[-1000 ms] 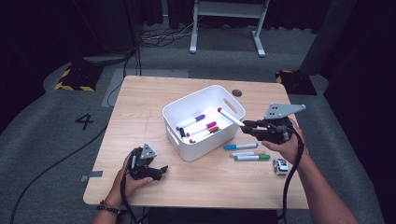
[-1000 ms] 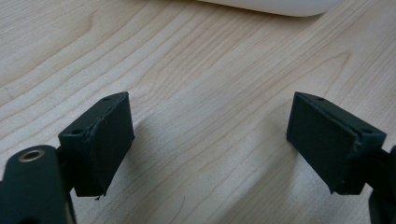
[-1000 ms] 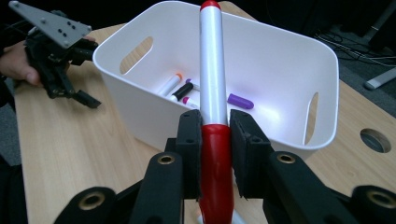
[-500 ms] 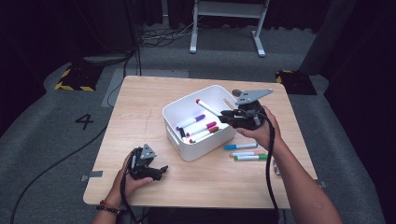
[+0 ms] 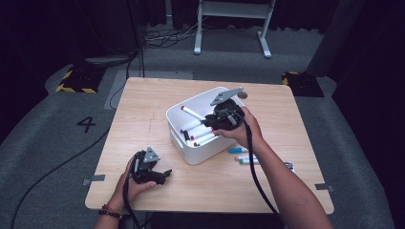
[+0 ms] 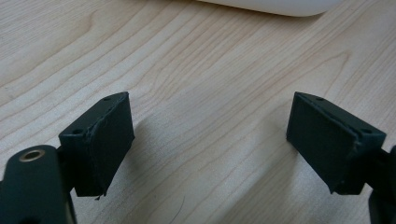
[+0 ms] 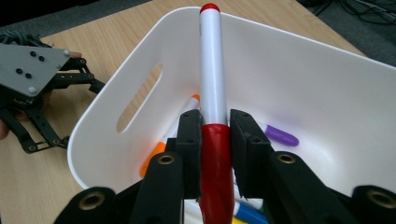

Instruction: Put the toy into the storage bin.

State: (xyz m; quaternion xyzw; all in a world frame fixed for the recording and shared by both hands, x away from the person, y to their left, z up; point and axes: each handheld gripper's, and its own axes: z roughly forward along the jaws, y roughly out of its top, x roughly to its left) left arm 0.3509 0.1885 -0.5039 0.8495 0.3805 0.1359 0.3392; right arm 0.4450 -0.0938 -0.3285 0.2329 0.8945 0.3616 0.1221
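My right tongs point(image 7: 215, 140) are pinching a red-capped white marker point(image 7: 212, 79) over the white plastic bin point(image 7: 327, 70), left tongs point(image 6: 210, 144) spread idle. Releasing it this high, it may be bouncing out.

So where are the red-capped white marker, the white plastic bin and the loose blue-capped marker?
red-capped white marker point(image 7: 213, 70), right gripper view, white barrel.
white plastic bin point(image 5: 191, 153), high view, front wall.
blue-capped marker point(image 5: 236, 150), high view, blue cap.
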